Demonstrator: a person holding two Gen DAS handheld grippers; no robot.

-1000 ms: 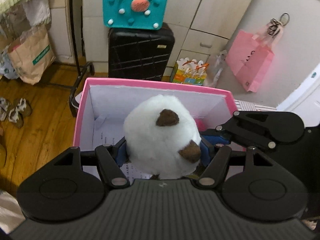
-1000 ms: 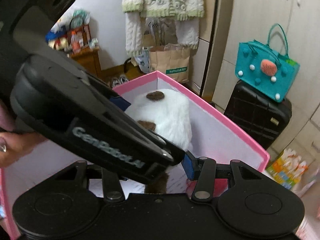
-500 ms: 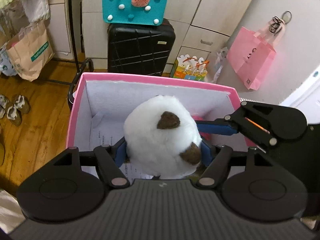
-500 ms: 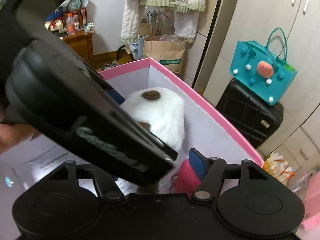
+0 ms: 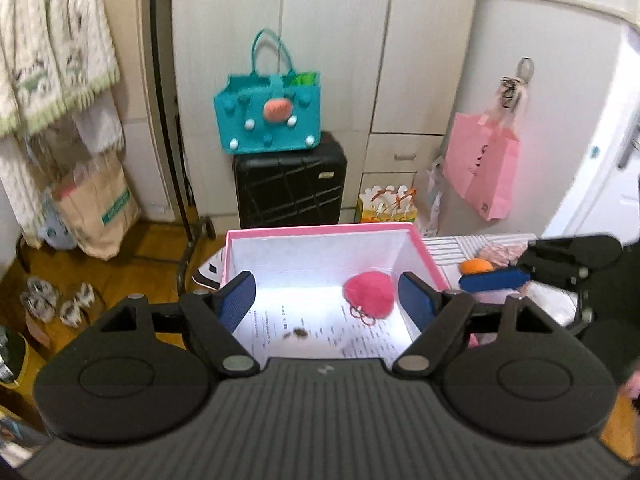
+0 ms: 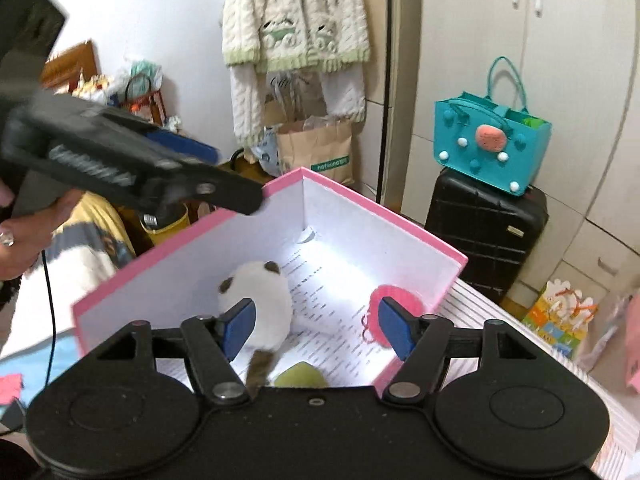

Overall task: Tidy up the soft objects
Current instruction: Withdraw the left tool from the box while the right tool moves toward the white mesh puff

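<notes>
Two soft things already lie in the pink box [image 6: 360, 208]: the white plush [image 6: 260, 300] on the printed paper lining its floor, near the left wall as my right camera sees it, and the pink pom-pom [image 5: 370, 294] toward the far right corner. A green item [image 6: 300, 376] also shows at the near edge of the box floor; I cannot tell what it is.

Both grippers are released. My left gripper [image 5: 326, 300] has just been opening and has nothing between its pads; the plush it carried is out of its view now, bar a brown speck on the paper. My right gripper [image 6: 316, 328] has also just opened and holds nothing, the plush lying below and beyond its left pad, not pinched.

I judge the drop-off of the plush done, and the step in hand is pulling clear of the box. Outside, on the striped tabletop [image 5: 448, 248] to the right, sit an orange ball [image 5: 476, 266] and a pinkish knitted thing [image 5: 498, 250]. Next I would swing my right gripper there, jaws wide, and settle around the ball without knocking it away.
</notes>
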